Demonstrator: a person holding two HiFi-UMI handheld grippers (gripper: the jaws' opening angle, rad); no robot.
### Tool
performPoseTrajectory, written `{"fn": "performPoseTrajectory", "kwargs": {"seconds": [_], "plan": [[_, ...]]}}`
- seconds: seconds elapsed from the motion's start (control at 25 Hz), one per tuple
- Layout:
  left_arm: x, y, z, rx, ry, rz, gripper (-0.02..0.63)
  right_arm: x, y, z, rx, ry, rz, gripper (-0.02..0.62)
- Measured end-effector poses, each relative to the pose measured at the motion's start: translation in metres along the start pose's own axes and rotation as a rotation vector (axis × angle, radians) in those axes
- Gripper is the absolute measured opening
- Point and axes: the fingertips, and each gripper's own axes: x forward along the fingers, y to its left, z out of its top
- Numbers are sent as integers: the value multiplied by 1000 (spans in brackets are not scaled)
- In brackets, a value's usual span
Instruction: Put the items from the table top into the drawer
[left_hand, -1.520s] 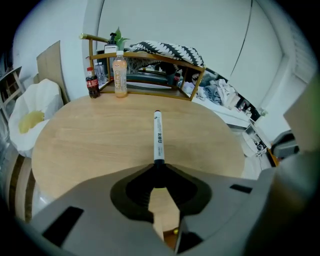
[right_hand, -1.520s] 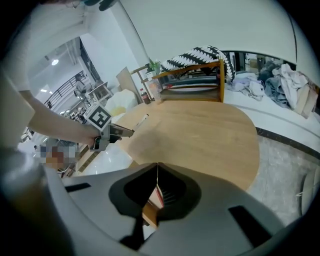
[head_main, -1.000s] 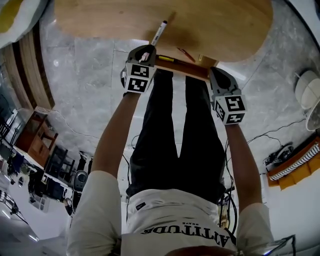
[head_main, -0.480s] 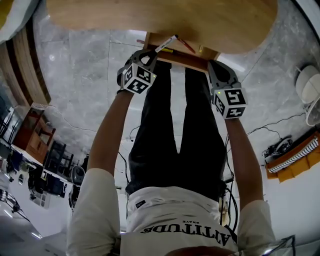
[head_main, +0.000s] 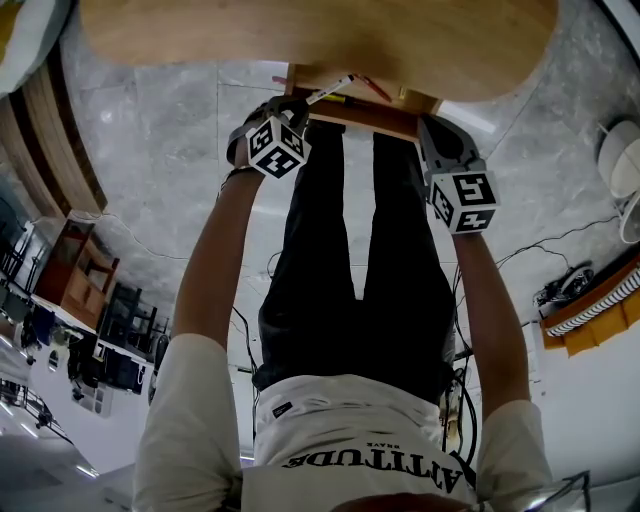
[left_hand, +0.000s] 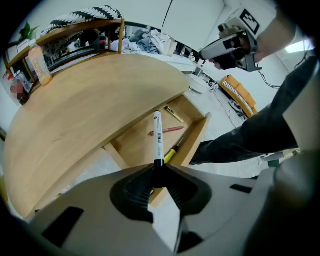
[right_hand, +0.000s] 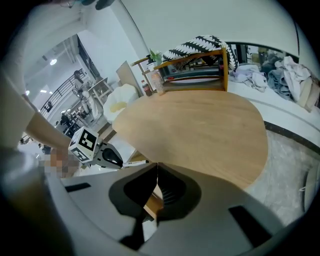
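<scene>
**Drawer out beneath the bench edge**

Bench (head_main: 320, 40) across the top of the head view, drawer (head_main: 365, 118) pulled out below its edge, upper centre. Left gripper (head_main: 287, 108) at the drawer's left end, marker (left_hand: 158, 135) in its jaws reaching over the drawer. Right gripper (head_main: 430, 128) at the right end. Pen (left_hand: 167, 131) and slim tool (left_hand: 171, 154) inside, tool nearer the front wall.

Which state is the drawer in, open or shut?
Open: the drawer juts from under the table, a red pen lying inside.
</scene>
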Motion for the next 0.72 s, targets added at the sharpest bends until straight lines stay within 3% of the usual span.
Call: {"fn": "performPoseTrajectory", "kwargs": {"seconds": [0.28,0.72], "plan": [[17,13,6,-24,54,-18,80,4,-3,-3,15,2,-5,20],[15,24,16,-75,0,11,91,8,-4,5,16,-5,-2,20]]}}
